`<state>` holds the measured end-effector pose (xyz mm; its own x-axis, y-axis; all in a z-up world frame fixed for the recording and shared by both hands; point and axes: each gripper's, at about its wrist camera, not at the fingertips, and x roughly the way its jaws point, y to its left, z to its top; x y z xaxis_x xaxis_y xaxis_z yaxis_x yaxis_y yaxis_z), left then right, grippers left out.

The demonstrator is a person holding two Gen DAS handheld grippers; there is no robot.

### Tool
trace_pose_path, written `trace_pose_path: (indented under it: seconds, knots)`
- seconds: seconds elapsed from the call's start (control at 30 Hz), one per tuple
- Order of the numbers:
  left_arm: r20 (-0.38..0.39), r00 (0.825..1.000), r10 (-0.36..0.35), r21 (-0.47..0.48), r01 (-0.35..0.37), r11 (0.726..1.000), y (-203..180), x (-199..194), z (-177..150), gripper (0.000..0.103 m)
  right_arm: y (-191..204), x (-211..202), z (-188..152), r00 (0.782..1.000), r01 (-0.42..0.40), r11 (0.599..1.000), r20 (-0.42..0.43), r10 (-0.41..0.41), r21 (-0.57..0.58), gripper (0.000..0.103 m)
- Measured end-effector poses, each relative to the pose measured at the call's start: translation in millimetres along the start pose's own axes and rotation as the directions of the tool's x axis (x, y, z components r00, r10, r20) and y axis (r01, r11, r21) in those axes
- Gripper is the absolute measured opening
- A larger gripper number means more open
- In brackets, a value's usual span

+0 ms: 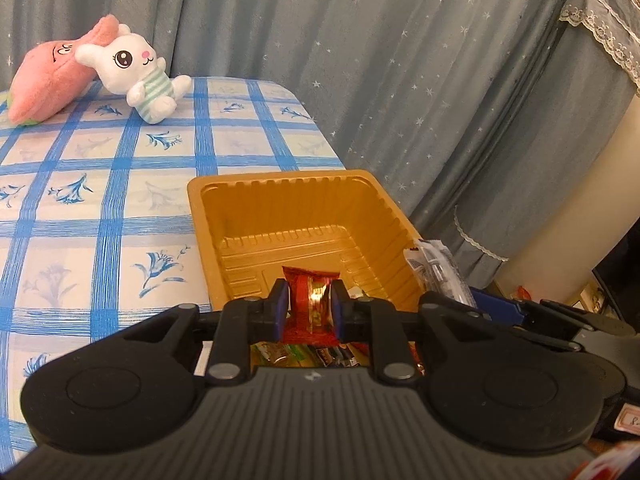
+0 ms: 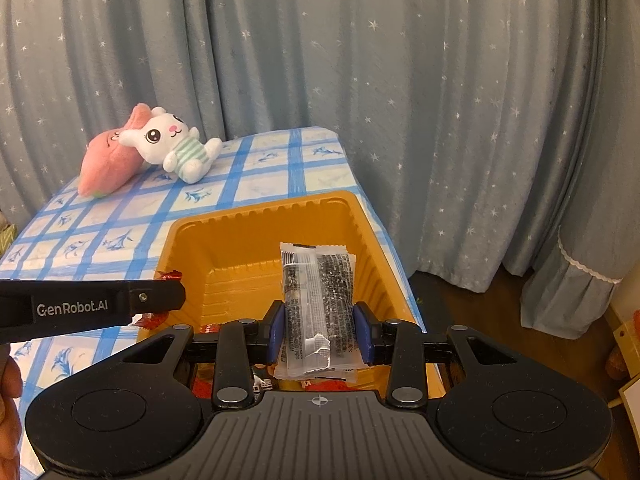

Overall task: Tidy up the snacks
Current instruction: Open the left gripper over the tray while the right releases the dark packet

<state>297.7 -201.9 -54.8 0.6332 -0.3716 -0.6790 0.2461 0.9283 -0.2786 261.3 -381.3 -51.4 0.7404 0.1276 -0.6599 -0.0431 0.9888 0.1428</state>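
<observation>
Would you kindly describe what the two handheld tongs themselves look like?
Both tongs, the left tongs and the right tongs, are matte black plastic with a ribbed grey centre panel, round domed housings at each side, silver pivot screws and blue rubber pads. White "GenRobot.AI" lettering marks the left one's side. No cables or sleeves show.

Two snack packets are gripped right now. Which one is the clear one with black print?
The long clear plastic packet in the right gripper; the left gripper pinches a shiny red foil packet.

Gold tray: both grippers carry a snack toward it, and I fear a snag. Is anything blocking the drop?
Nothing visible does. The gold tray is open-topped, its far half bare, below the red packet and the clear packet.
</observation>
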Motion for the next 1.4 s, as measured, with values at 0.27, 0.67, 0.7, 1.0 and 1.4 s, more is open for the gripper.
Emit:
trace_pose_path:
  seconds: [0.27, 0.67, 0.7, 1.0, 1.4]
  knots:
    - [0.006, 0.999, 0.054, -0.011, -0.054, 0.998, 18.6, -9.1, -5.3, 0.030, -1.9, -2.1, -3.2, 1.000, -0.006, 1.000, -0.005, 0.006, 0.014, 0.037]
    - [0.000, 0.996, 0.093, -0.015, -0.093, 0.996, 29.6, -19.5, -13.7, 0.042, 12.2, -4.8, 6.5, 0.999, -0.037, 0.999, 0.014, 0.037, -0.001, 0.037]
    - [-0.001, 0.996, 0.093, -0.014, -0.093, 0.996, 30.0, -19.4, -13.7, 0.043, 13.2, -4.6, 7.3, 0.999, -0.038, 0.999, 0.014, 0.038, -0.003, 0.037]
    - [-0.005, 0.994, 0.105, -0.013, -0.106, 0.994, 35.4, -18.0, -14.5, 0.052, 16.5, 4.5, 10.9, 0.999, -0.052, 0.999, 0.004, 0.053, -0.004, 0.037]
    - [0.015, 0.991, 0.131, -0.009, -0.131, 0.991, 42.5, -30.9, -20.8, 0.077, 8.1, 8.7, 11.1, 0.997, -0.067, 0.996, 0.030, 0.065, 0.066, 0.060]
